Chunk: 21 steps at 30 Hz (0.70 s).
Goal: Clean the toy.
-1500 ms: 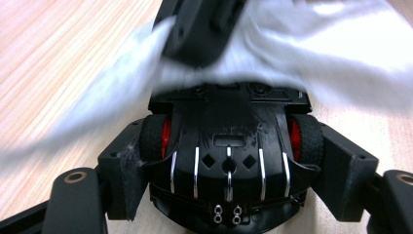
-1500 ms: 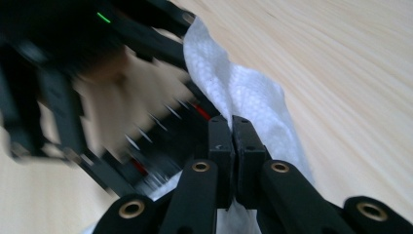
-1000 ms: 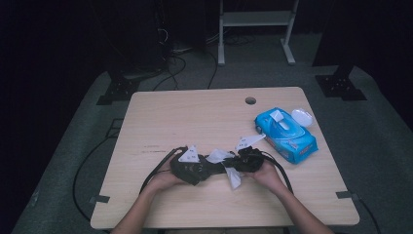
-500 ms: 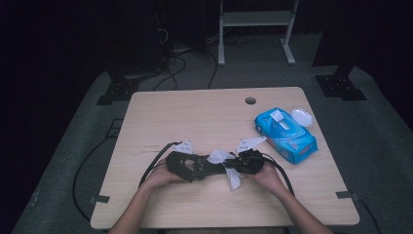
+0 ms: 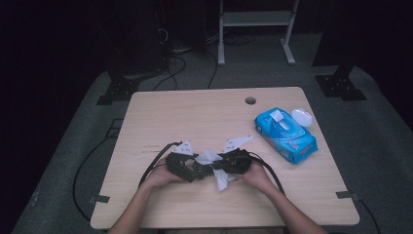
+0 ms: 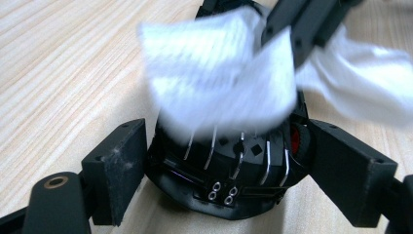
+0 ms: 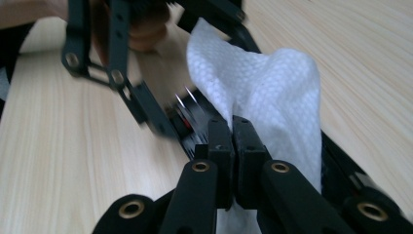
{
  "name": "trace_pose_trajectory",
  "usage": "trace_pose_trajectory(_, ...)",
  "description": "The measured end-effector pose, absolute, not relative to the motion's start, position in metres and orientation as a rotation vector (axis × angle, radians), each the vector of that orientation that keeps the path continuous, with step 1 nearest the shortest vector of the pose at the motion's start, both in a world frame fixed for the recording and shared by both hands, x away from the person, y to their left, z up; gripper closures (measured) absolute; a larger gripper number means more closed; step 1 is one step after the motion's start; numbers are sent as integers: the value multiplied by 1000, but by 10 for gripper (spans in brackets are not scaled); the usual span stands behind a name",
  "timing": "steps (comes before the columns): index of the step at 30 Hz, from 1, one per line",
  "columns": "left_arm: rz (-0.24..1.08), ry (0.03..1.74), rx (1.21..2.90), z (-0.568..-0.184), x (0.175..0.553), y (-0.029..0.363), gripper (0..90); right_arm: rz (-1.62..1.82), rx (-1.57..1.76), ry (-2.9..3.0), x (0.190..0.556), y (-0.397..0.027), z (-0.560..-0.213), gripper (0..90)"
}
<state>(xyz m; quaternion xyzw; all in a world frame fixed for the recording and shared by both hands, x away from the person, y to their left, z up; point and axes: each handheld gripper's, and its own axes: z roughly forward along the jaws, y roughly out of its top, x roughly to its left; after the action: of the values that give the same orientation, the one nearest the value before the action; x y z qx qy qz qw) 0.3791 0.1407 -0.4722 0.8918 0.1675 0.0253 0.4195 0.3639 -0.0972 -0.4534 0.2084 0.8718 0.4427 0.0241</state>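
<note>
The table (image 5: pixel 195 117) has a pale wood-grain top, matt and smooth, its fine lines plain in both gripper views. The wipe (image 7: pixel 263 92) is white non-woven cloth with a small embossed dimple pattern — soft, matt, crumpled into folds. The black device (image 6: pixel 229 165) at lower centre of the left gripper view looks like hard plastic with a slight sheen, crossed by thin bright metal wires and small screw heads, with a red part at its right edge. The left gripper (image 6: pixel 229 161) has matt black plastic jaws, a little scuffed and dusty, with a brass-coloured rivet. The right gripper (image 7: pixel 233 141) is the same matt black, its pivots brass-ringed. The wipes pack (image 5: pixel 285 134), at right of the high view, is glossy blue film with a white plastic lid.
</note>
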Motion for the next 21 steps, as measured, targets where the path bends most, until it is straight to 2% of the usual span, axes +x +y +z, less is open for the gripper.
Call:
trace_pose_trajectory(6, 73, 408, 2242, -472, 378, 141, 173, 1405, 589, 2709, 371, -57, -448, 873)
trace_pose_trajectory(9, 68, 416, 2236, -473, 378, 141, 172, 1384, 595, 2684, 376, -53, -447, 874)
trace_pose_trajectory(13, 73, 408, 2240, -473, 378, 141, 172, 1394, 678, 2684, 382, -77, -447, 872)
trace_pose_trajectory(21, 50, 428, 2234, -473, 380, 142, 169, 1344, 740, 2686, 363, -130, -454, 869)
